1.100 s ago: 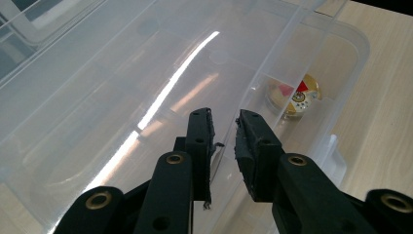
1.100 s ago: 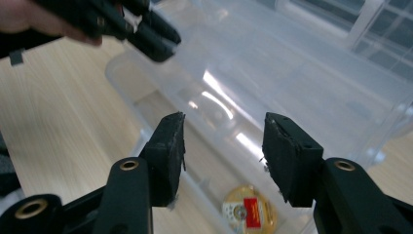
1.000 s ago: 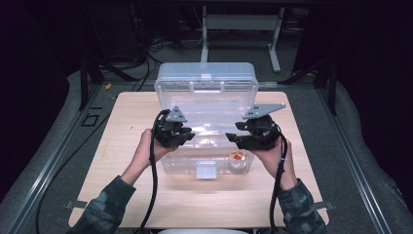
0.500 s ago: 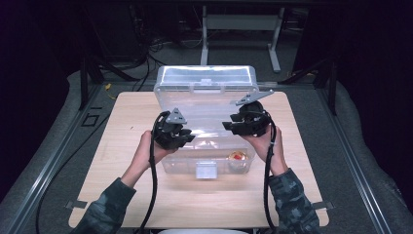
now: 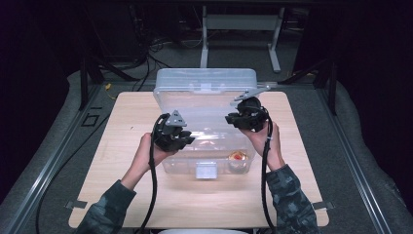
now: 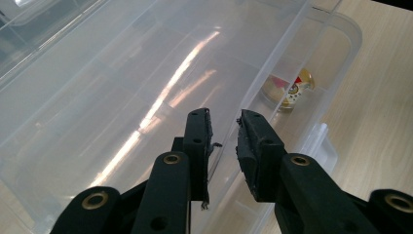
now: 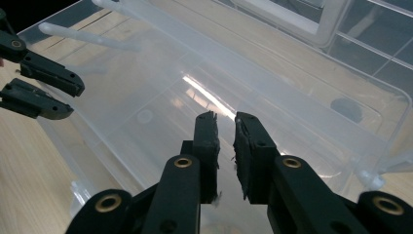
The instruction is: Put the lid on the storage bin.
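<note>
A clear plastic box (image 5: 185,165) stands on the wooden table (image 5: 122,195), and its lid (image 5: 204,78) is open at the back. A clear inner tray (image 5: 209,117) (image 6: 122,87) (image 7: 160,87) sits in the box. A small round red-and-yellow item (image 5: 237,157) (image 6: 290,87) lies at the box's front right. My left gripper (image 5: 189,141) (image 6: 224,114) (image 7: 74,101) is shut, with the tray's front edge running between its jaws. My right gripper (image 5: 228,118) (image 7: 224,117) has just been closing at the tray's right side. Its jaws stand nearly together on the clear plastic.
A white latch tab (image 5: 205,170) is on the box's front wall. Bare wood lies in front of the box and on both sides. Grey padding (image 5: 341,146) and metal rails edge the table. Dark stands and cables are behind it.
My right gripper moved left and away from the person, in over the box's right side. Its jaws went from wide apart to nearly together. The left gripper and the box stayed still.
</note>
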### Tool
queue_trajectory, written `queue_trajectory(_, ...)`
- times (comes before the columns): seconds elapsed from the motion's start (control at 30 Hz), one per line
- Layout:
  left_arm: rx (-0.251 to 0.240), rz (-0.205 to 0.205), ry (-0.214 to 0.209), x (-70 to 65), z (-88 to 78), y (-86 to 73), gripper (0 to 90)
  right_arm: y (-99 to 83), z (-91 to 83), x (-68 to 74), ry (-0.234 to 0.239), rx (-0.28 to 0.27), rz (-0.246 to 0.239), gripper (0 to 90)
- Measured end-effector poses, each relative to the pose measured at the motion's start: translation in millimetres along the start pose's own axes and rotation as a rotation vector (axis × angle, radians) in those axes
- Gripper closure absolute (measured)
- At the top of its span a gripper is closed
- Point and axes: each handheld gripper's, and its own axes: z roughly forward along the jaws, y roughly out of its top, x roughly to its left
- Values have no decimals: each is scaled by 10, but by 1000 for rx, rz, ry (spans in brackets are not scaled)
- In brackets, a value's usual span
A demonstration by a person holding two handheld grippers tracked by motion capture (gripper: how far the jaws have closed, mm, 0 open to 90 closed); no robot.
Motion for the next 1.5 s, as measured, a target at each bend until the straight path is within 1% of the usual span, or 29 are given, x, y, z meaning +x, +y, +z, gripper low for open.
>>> queue_trajectory(0.07, -4, -2, 5, -10, 2, -9, 737, 3, 0, 0, 1, -3, -1, 803)
queue_trajectory(0.17, 1, 0, 6, -22, 0, -15, 731, 22, 10, 4, -2, -3, -6, 822)
queue_trajectory(0.2, 5, 1, 5, -24, -1, -14, 728, 32, 16, 13, -13, -4, -9, 836)
queue_trajectory(0.27, 9, -3, 2, -25, -2, -15, 725, 53, 28, 20, -19, 3, -28, 844)
queue_trajectory(0.5, 33, -13, -18, -58, 6, -49, 718, 57, 41, 28, -18, -6, -16, 853)
queue_trajectory(0.53, 30, -14, -11, -65, 3, -55, 718, 55, 43, 28, -24, -3, -11, 855)
queue_trajectory(0.63, 20, -22, -3, -75, -20, -69, 713, 27, 56, 35, -20, -11, -4, 858)
queue_trajectory(0.73, 15, -24, 17, -92, -44, -92, 692, 10, 55, 48, -18, -11, -3, 857)
queue_trajectory(0.77, 18, -28, 18, -93, -53, -100, 667, 6, 57, 50, -15, -10, 0, 857)
queue_trajectory(0.83, 24, -38, 15, -88, -82, -121, 586, -6, 56, 54, -15, -13, 3, 857)
queue_trajectory(0.9, 30, -43, -6, -78, -123, -147, 473, -22, 53, 60, -13, -18, 7, 857)
queue_trajectory(0.97, 25, -46, -14, -65, -179, -173, 398, -40, 54, 70, -10, -16, 11, 857)
queue_trajectory(1.0, 18, -48, -17, -59, -214, -186, 366, -48, 52, 67, -10, -18, 5, 857)
queue_trajectory(1.03, 17, -50, -17, -56, -252, -197, 349, -55, 52, 66, -3, -20, 5, 857)
queue_trajectory(1.2, 16, -60, -4, -28, -420, -282, 279, -83, 33, 84, -7, -22, 11, 857)
queue_trajectory(1.23, 13, -64, -4, -17, -454, -305, 264, -90, 33, 82, -8, -21, 6, 857)
queue_trajectory(1.3, 1, -69, 8, 1, -526, -356, 232, -108, 30, 85, -6, -22, 14, 857)
queue_trajectory(1.33, -9, -79, 12, 11, -561, -387, 215, -115, 32, 82, -6, -22, 14, 857)
queue_trajectory(1.43, -13, -104, 38, 59, -657, -480, 173, -143, 32, 86, -10, -21, 20, 857)
queue_trajectory(1.5, -20, -122, 51, 98, -718, -549, 162, -157, 26, 83, -8, -23, 23, 857)
